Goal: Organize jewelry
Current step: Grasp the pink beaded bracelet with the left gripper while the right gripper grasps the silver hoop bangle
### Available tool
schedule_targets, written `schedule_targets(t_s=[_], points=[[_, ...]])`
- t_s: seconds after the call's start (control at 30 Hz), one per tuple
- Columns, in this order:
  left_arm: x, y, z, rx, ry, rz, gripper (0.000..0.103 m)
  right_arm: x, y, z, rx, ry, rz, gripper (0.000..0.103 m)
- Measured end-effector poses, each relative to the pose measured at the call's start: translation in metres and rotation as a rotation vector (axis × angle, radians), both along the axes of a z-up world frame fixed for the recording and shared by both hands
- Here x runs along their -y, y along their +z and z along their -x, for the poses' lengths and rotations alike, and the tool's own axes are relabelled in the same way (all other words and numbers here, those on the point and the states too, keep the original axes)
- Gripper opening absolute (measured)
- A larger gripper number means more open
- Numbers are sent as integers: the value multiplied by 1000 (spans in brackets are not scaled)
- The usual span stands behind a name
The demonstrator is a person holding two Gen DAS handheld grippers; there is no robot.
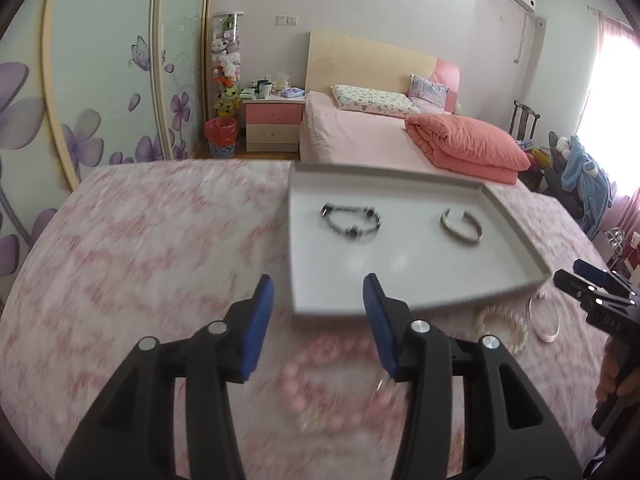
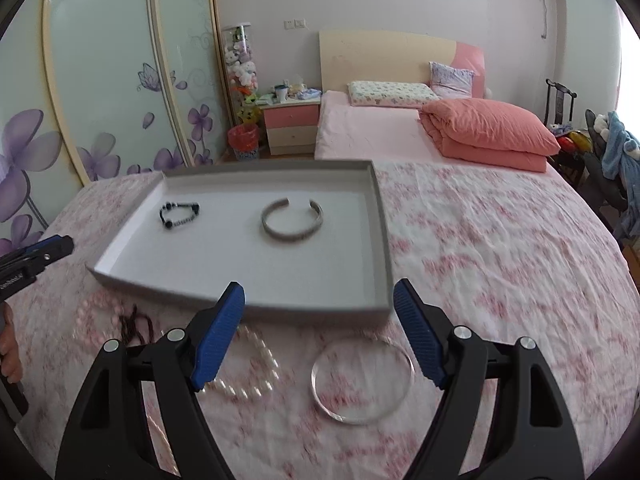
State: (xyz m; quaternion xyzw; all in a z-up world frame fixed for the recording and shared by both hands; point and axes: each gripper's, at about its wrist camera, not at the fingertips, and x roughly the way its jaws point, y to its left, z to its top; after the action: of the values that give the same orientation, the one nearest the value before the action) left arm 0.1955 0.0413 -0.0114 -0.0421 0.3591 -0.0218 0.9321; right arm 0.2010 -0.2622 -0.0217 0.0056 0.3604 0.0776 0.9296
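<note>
A grey tray [image 1: 516, 236] [image 2: 380, 240] lies on the pink floral cloth. In it are a dark beaded bracelet [image 1: 351, 220] [image 2: 179, 213] and a silver cuff bangle [image 1: 461, 226] [image 2: 291, 220]. In front of the tray lie a pink bead bracelet [image 1: 336, 384], a pearl bracelet [image 1: 502, 328] [image 2: 248, 368], a clear thin bangle [image 1: 543, 318] [image 2: 362, 378] and a dark cord item [image 2: 136, 322]. My left gripper [image 1: 318, 292] is open above the pink bracelet. My right gripper [image 2: 320, 296] is open above the clear bangle; it also shows in the left wrist view [image 1: 580, 276].
The cloth-covered table [image 2: 500, 260] drops off at its left and right edges. Beyond it are a pink bed [image 1: 360, 132], a nightstand [image 1: 274, 120], a red bin [image 1: 221, 136] and a floral wardrobe [image 1: 100, 80]. A chair with clothes [image 1: 576, 168] stands right.
</note>
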Motion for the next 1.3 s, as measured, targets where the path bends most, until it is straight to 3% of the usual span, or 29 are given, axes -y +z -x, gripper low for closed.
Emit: schedule_targets(t_s=[0.17, 0.4, 0.8, 0.9, 1.03, 1.3], points=[[-11, -14, 21, -35, 14, -16, 53, 14, -24, 9, -80, -41, 31, 77], [-20, -28, 31, -84, 28, -20, 60, 14, -47, 11, -165, -35, 70, 86], [-17, -39, 29, -123, 19, -36, 62, 14, -58, -3, -191, -71, 60, 88], [-17, -41, 28, -132, 19, -33, 62, 15, -57, -5, -183, -80, 58, 86], [-16, -43, 26, -143, 21, -34, 62, 14, -55, -3, -169, -70, 60, 73], [-15, -47, 23, -156, 24, -32, 62, 16, -54, -4, -164, -71, 58, 72]])
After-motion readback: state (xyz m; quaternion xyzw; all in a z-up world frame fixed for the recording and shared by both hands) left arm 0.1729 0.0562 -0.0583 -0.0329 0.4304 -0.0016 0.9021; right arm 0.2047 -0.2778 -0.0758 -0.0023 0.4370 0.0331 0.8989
